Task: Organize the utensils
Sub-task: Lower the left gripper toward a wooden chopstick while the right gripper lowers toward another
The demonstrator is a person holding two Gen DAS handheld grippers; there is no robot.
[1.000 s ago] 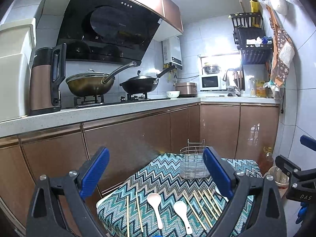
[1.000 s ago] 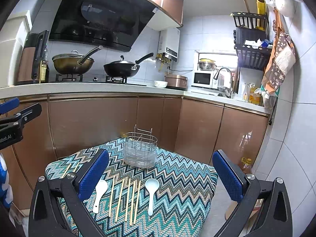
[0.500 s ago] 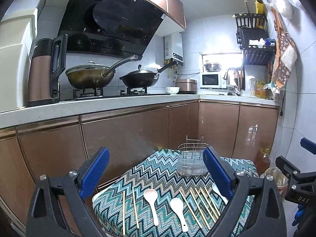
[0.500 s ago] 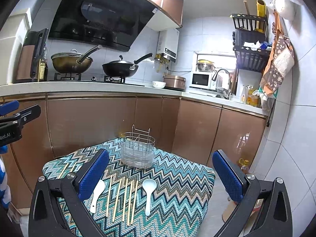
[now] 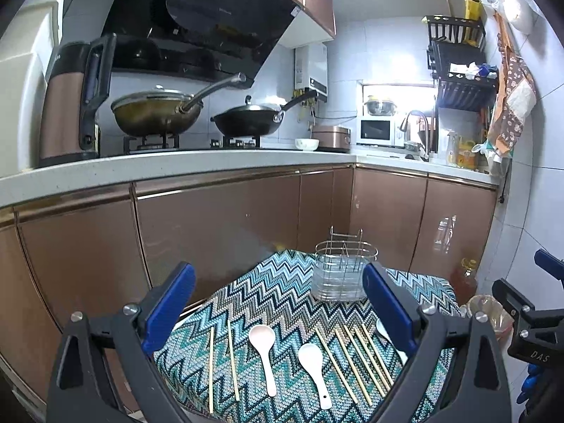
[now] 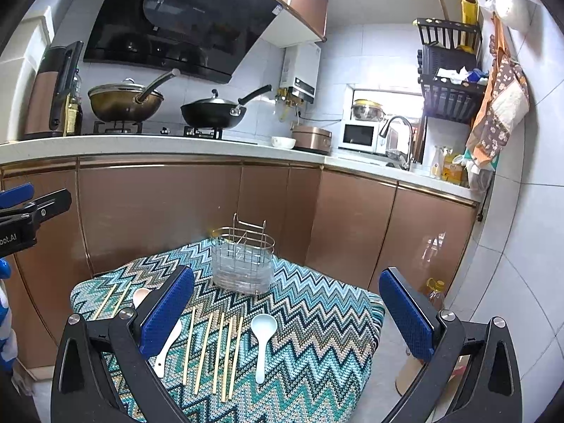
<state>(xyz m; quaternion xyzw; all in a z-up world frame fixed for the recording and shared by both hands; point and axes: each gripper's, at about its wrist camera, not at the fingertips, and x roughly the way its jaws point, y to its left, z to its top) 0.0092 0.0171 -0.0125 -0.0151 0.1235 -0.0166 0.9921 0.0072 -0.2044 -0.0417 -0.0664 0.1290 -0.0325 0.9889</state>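
woven zigzag cloth (image 6: 317,335), wire-metal caddy (image 6: 243,257), glossy spoons (image 6: 262,338), wooden chopsticks (image 6: 211,349).

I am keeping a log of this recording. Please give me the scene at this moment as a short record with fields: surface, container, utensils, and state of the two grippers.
surface: small table under a zigzag cloth, in front of the kitchen cabinets
container: wire utensil holder, upright at the far side of the cloth, no utensil visible inside
spoons: three white spoons flat on the cloth, one being the right spoon
chopsticks: group of five lying side by side, plus a separate pair at the left
left gripper: open, above the cloth, holding nothing
right gripper: open, above the cloth, holding nothing
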